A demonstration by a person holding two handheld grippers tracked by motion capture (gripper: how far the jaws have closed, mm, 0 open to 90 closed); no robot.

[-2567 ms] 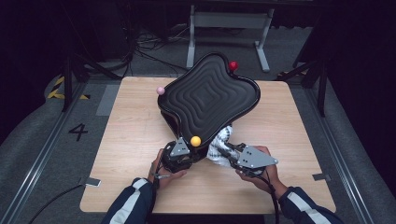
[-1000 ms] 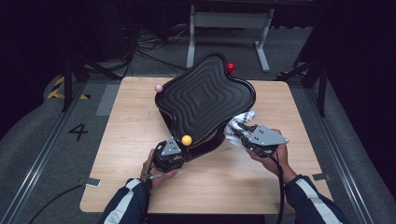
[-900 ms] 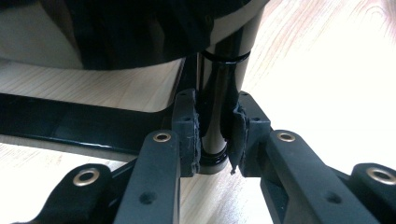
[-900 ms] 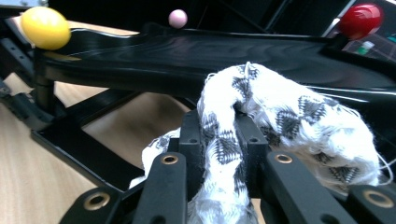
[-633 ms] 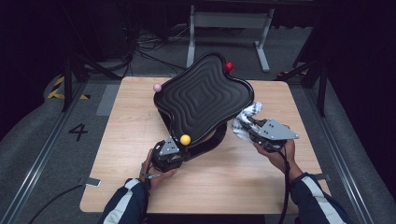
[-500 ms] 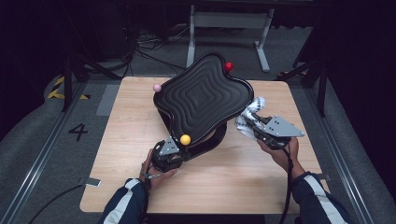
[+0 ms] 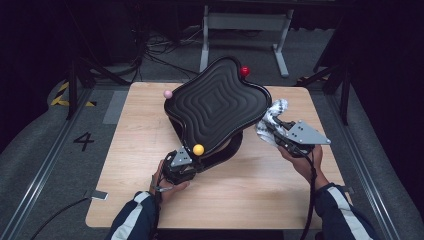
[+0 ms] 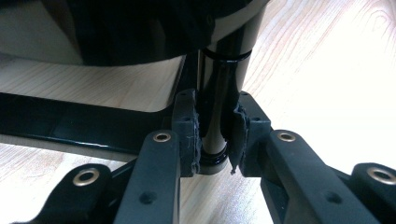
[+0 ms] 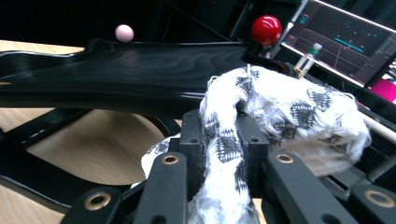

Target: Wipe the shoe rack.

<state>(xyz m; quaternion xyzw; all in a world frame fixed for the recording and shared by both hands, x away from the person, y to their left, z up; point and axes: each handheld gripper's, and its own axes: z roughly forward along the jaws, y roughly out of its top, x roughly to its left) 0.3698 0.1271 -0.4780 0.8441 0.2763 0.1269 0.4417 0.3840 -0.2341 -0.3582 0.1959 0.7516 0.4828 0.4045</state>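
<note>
The left gripper [image 8: 212, 135] clamps the post [image 8: 219, 93] of the black wavy tray [image 7: 217, 107] mid-tabletop, steadying it, while the right gripper [image 9: 219, 140] pinches a patterned cloth [image 9: 280, 112] at the tray's right rim for wiping.

Count on table [image 7: 150, 130]: one black wavy tray [image 7: 215, 107] on its stand. Three balls at tray corners: one red ball [image 7: 244, 71], one pink ball [image 7: 168, 94], one yellow ball [image 7: 198, 149]. One patterned cloth [image 7: 272, 117]. Two grippers: left gripper [image 7: 187, 162], right gripper [image 7: 280, 131].
</note>
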